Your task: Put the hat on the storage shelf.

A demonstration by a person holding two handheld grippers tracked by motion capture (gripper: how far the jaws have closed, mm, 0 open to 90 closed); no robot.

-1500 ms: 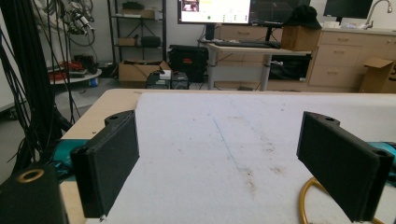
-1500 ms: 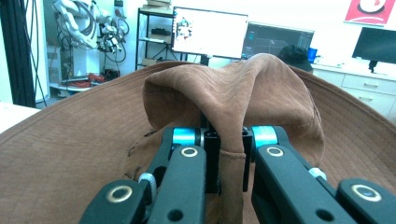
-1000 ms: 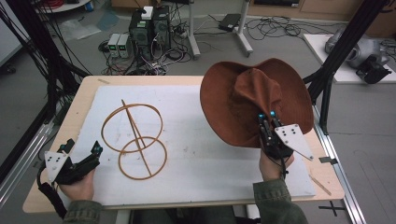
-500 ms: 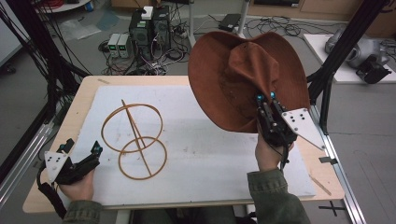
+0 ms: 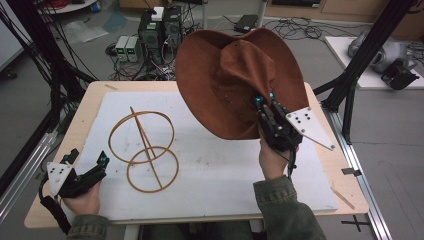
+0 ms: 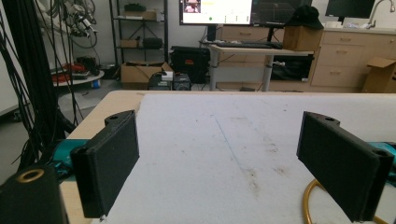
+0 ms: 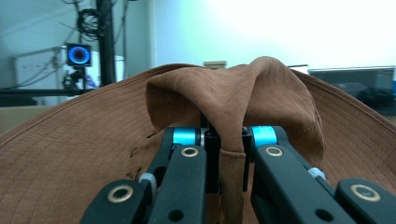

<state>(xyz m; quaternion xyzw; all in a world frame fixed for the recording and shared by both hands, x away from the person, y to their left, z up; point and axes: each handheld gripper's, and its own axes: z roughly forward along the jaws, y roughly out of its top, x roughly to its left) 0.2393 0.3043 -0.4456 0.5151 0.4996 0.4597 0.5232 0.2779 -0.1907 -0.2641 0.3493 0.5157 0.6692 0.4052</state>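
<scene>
Right hand-held gripper [image 5: 263, 107] pinches your brown hat [image 5: 225, 75] by a crown fold (brim hangs free), clearing the surface [image 5: 225, 170] toward the wire stand [image 5: 145, 150].

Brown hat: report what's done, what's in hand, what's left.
Done: the right gripper has pinched the brown hat by its crown fabric. In hand: the hat hangs above the table. Left: setting it somewhere, likely the wooden ring stand; the left gripper rests open.
</scene>
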